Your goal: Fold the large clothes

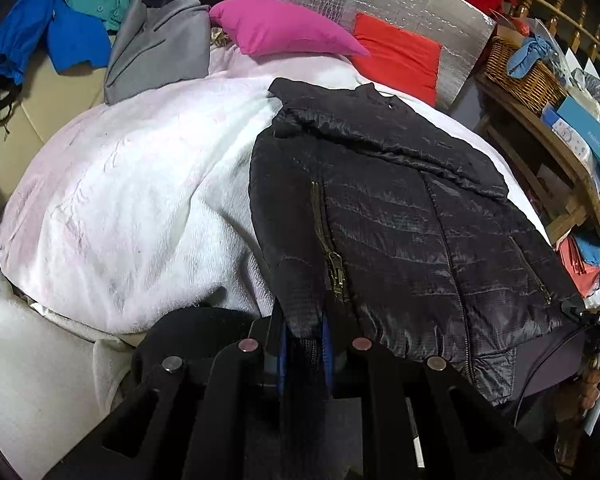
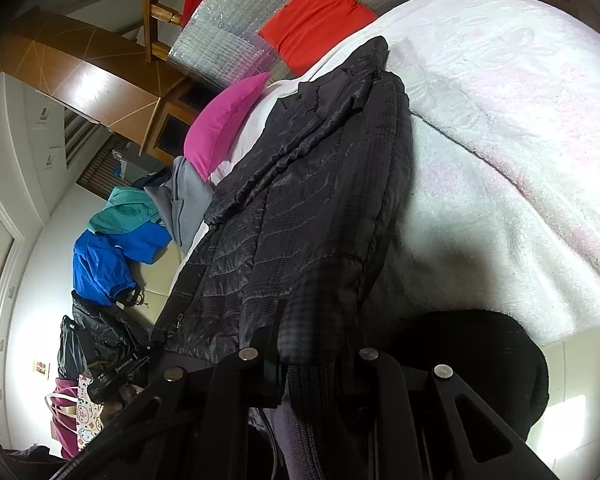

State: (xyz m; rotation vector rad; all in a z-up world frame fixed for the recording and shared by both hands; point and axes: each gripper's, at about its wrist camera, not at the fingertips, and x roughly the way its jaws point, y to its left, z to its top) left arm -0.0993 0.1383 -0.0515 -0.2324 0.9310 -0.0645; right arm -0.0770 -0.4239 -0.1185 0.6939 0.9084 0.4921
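Black quilted puffer jacket (image 1: pixel 400 216) spread over a pale pink-white blanket (image 1: pixel 140 200) on a bed, collar toward the far pillows, hem at the near edge. Left gripper (image 1: pixel 304 336) pinched narrow on the jacket's hem beside the brass pocket zipper (image 1: pixel 334 264), blue pads pressed on the dark fabric. Right gripper (image 2: pixel 312 344) likewise clamped narrow on the other bottom corner of the hem, cloth bunched between the jaws. Likely risks from here: slick nylon sliding out of a small pinch if either corner is lifted fast; uneven lifting of the two corners skewing the fold; the sleeve lying across the chest flopping loose and spoiling the shape; the zipper pull catching on the left jaw. Pink pillow (image 1: pixel 284 30) and orange pillow (image 1: pixel 396 52) close behind the collar, possibly in the way of a forward fold. Readable writing scarce: "DAS" on a black device at the right edge of the left view; lettering on a blue box (image 1: pixel 588 136) too small to make out.
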